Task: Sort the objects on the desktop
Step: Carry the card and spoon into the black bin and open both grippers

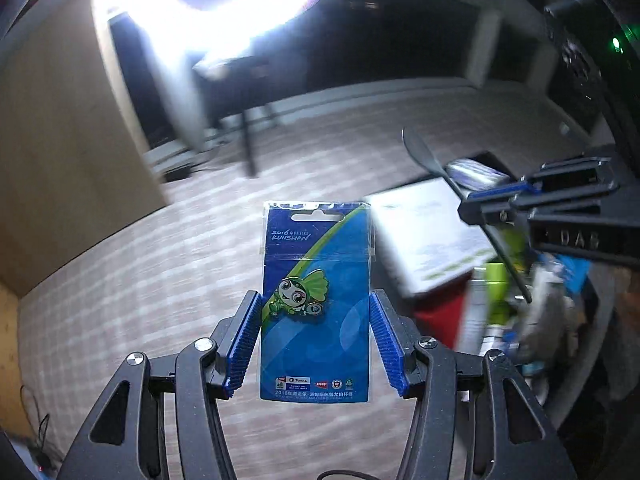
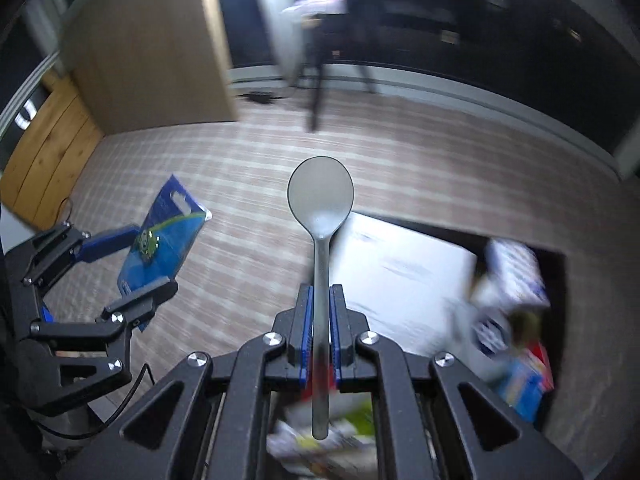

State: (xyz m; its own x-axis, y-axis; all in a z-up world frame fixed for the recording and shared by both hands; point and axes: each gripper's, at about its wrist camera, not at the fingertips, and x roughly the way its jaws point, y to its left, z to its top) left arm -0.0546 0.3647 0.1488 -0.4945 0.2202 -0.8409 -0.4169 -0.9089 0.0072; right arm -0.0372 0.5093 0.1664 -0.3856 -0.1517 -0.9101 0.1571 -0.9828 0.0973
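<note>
Cluttered dark tray [image 2: 558, 280] below-right — right gripper [image 2: 319, 322] pinching spoon [image 2: 320, 204] is nearer; left gripper [image 1: 316, 336] clamps badge card [image 1: 318, 264] upright.

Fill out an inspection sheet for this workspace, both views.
Surface: dark desk, mostly covered.
Job's things: blue pin card in left tool; grey spoon held upright in right tool.
Clutter: white booklet, blurred boxes and packets heaped on the desk.
Grippers: both shut on their items, raised.
Cables: black cable under left tool.
Surroundings: checked floor, wooden cabinet, bright lamp glare.
</note>
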